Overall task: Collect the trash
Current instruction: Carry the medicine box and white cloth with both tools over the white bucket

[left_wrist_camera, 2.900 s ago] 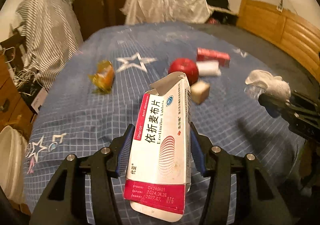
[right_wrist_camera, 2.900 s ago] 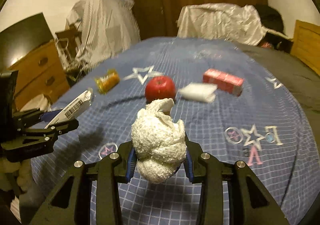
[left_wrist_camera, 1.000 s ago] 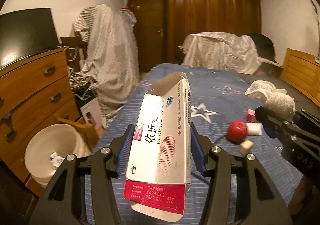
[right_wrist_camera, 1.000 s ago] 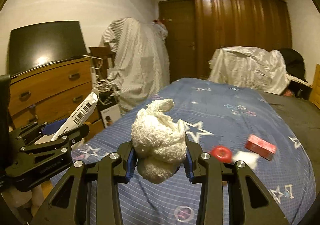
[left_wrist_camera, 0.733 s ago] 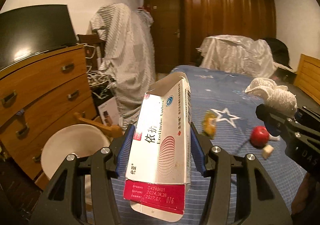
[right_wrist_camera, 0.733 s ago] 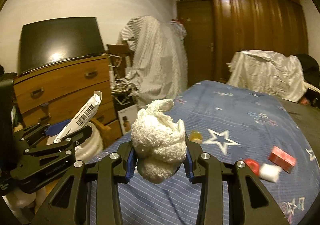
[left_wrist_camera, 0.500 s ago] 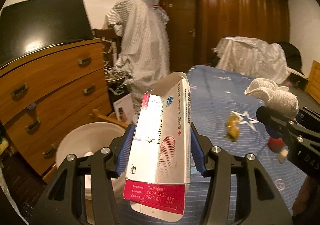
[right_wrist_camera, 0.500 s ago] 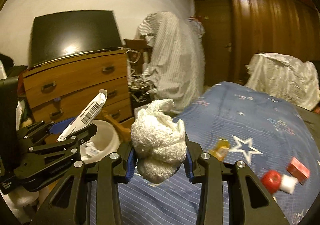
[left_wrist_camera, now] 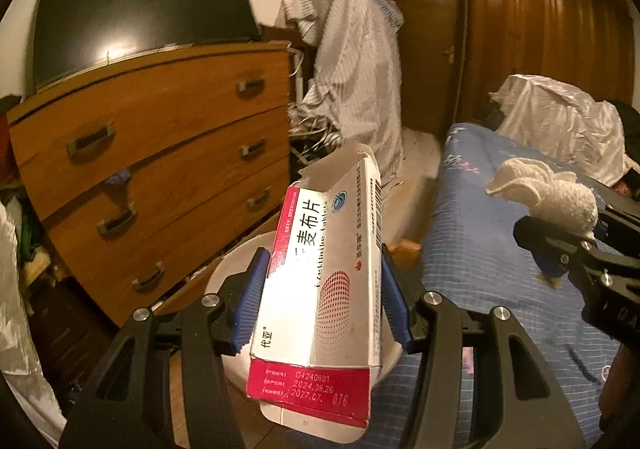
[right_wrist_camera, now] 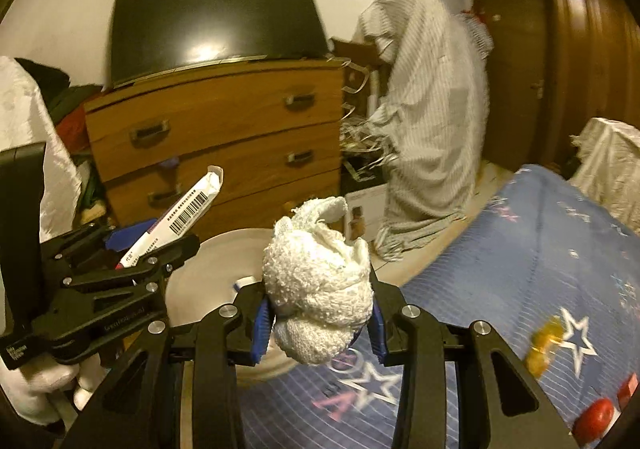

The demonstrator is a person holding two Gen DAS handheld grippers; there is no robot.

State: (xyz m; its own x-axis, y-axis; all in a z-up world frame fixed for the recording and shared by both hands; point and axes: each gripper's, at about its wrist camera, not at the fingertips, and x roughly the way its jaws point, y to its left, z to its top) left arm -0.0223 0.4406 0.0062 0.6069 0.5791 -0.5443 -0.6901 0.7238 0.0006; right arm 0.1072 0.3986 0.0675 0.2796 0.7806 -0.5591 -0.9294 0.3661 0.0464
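Observation:
My left gripper [left_wrist_camera: 322,297] is shut on an opened white and red medicine box [left_wrist_camera: 320,285], held upright over the rim of a white waste bin [left_wrist_camera: 232,269]. The box also shows in the right wrist view [right_wrist_camera: 176,219], in the left gripper [right_wrist_camera: 132,249]. My right gripper [right_wrist_camera: 318,323] is shut on a crumpled white tissue wad [right_wrist_camera: 318,289], held above the bin [right_wrist_camera: 216,273] near the bed's edge. The wad and right gripper also show at the right of the left wrist view [left_wrist_camera: 552,197].
A wooden chest of drawers [left_wrist_camera: 152,153] with a dark TV [right_wrist_camera: 212,25] stands left of the bin. The blue star-print bed [right_wrist_camera: 540,273] is at the right, with a yellow wrapper [right_wrist_camera: 542,345] and a red apple [right_wrist_camera: 594,419] on it. A striped cloth [right_wrist_camera: 428,121] drapes furniture behind.
Both grippers have swung left, away from the bed, toward the drawers and the white bin. Each still holds its item; the bin now sits right under them.

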